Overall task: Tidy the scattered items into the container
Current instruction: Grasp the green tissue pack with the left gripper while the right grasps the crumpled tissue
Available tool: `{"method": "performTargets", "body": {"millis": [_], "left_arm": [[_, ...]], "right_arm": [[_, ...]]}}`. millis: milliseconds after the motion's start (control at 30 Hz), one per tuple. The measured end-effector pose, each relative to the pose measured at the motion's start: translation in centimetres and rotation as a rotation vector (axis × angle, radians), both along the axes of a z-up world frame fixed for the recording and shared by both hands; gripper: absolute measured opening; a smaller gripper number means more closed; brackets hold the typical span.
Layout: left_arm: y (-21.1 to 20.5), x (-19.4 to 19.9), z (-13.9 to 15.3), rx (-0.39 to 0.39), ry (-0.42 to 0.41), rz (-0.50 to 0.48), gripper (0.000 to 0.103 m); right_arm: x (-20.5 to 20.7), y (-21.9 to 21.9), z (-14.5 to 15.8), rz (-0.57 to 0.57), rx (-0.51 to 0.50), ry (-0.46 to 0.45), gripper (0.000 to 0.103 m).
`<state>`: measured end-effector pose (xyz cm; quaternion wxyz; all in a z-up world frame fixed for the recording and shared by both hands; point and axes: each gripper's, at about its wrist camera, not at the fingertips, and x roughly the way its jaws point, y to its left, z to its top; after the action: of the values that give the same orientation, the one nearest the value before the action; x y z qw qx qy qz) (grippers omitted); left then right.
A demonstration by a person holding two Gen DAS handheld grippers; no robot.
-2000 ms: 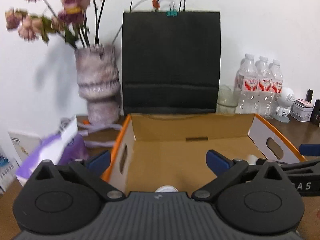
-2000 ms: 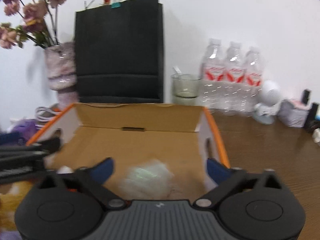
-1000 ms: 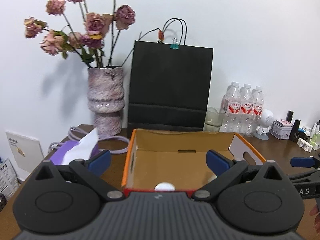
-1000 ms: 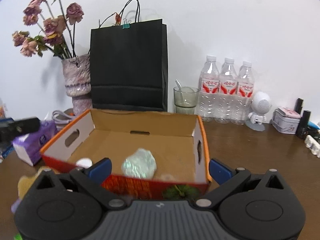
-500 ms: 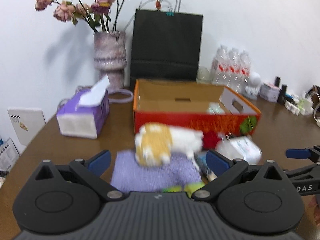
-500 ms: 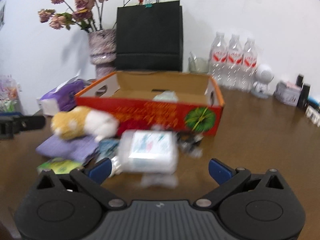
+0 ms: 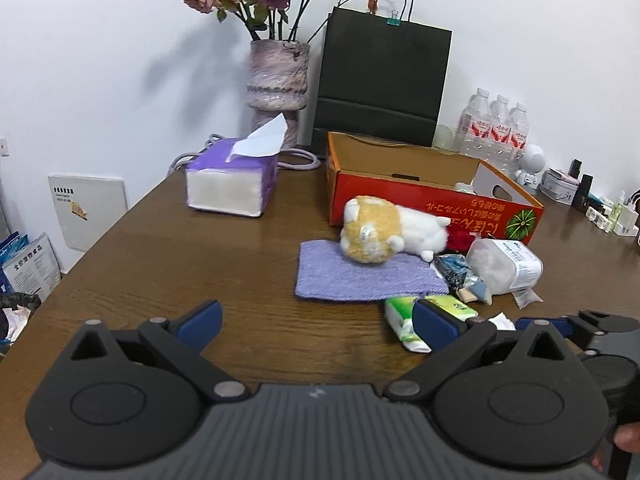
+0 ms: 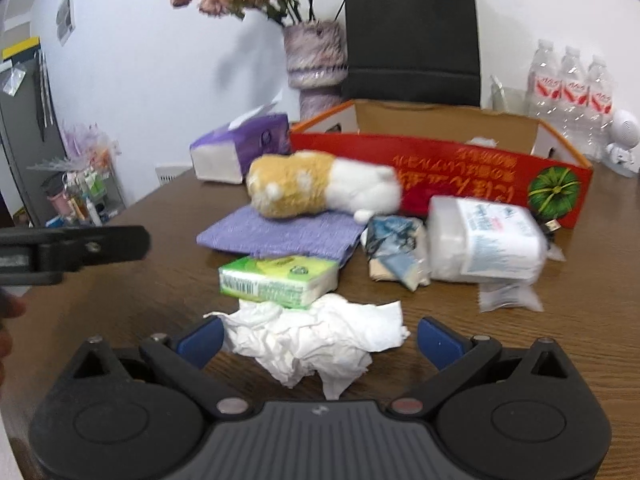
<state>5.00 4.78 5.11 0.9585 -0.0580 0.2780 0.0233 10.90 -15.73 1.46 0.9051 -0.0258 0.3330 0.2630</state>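
The crumpled tissue point(image 8: 316, 344) is seen lying on the wooden table point(image 7: 168, 264), directly between the spread blue-tipped fingers point(image 8: 202, 338) of the right gripper point(image 8: 318, 340), which is wide open and holds nothing. It is judged to be very light, soft and easily squashed; a grip across its bulky middle is likely to be safest, since a loose corner could tear or slip free. Just behind it a green tissue pack point(image 8: 278, 280) is found, touching or nearly touching the paper, so care may be needed not to catch both.

Farther back, a purple cloth point(image 8: 280, 234) is spread flat, with an orange-and-white plush toy point(image 8: 320, 188) resting on its far edge. To the right, a plastic-wrapped white roll point(image 8: 486, 240) and a small crinkled packet point(image 8: 394, 246) are set close together. Behind all of these the red cardboard box point(image 8: 440, 164) stands open; a pale item can just be made out inside it, so most of the tidying is judged to remain.

The left gripper point(image 7: 316, 324) is also held open and empty, over bare table near the cloth.

The tabletop is dark wood grain, smooth and level. Against the white wall a purple tissue box point(image 7: 232, 184), a vase of dried roses point(image 7: 278, 80), a black paper bag point(image 7: 384, 84) and water bottles point(image 7: 496, 130) are arranged.
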Motion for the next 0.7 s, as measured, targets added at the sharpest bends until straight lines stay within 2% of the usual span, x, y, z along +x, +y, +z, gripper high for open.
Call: {"method": "performTargets", "body": {"millis": [67, 167, 200, 233, 267, 300, 400, 533, 700], "left_arm": [[0.0, -0.1, -0.1, 0.0, 0.003, -0.005, 0.103], [-0.5, 0.4, -0.5, -0.002, 0.016, -0.01, 0.103], [-0.8, 0.6, -0.6, -0.006, 0.021, -0.017, 0.103], [-1.2, 0.9, -0.8, -0.01, 0.026, -0.026, 0.103], [-1.7, 1.2, -0.9, -0.011, 0.031, -0.034, 0.103], [-2.2, 1.5, -1.1, -0.01, 0.037, -0.042, 0.103], [-3.9, 2.6, -1.7, -0.008, 0.053, -0.07, 0.103], [-6.3, 4.1, -2.3, 0.005, 0.067, -0.088, 0.103], [-9.1, 6.0, -3.3, 0.081, 0.078, -0.077, 0.103]], "right_arm": [[0.1, 0.1, -0.3, -0.011, -0.019, 0.001, 0.101], [0.1, -0.7, -0.4, -0.004, -0.005, 0.002, 0.085], [0.2, -0.9, -0.4, -0.001, 0.0, 0.002, 0.071], [0.1, -1.3, -0.4, 0.003, -0.001, -0.001, 0.052], [0.1, -1.6, -0.5, 0.005, -0.005, -0.005, 0.04], [0.1, -2.0, -0.5, 0.006, -0.007, -0.008, 0.024], [0.3, -3.4, -0.4, -0.001, 0.004, -0.002, 0.022], [-0.1, -5.5, 0.1, -0.048, -0.008, -0.046, 0.022], [0.0, -7.9, 0.6, -0.12, -0.02, -0.082, 0.022]]}}
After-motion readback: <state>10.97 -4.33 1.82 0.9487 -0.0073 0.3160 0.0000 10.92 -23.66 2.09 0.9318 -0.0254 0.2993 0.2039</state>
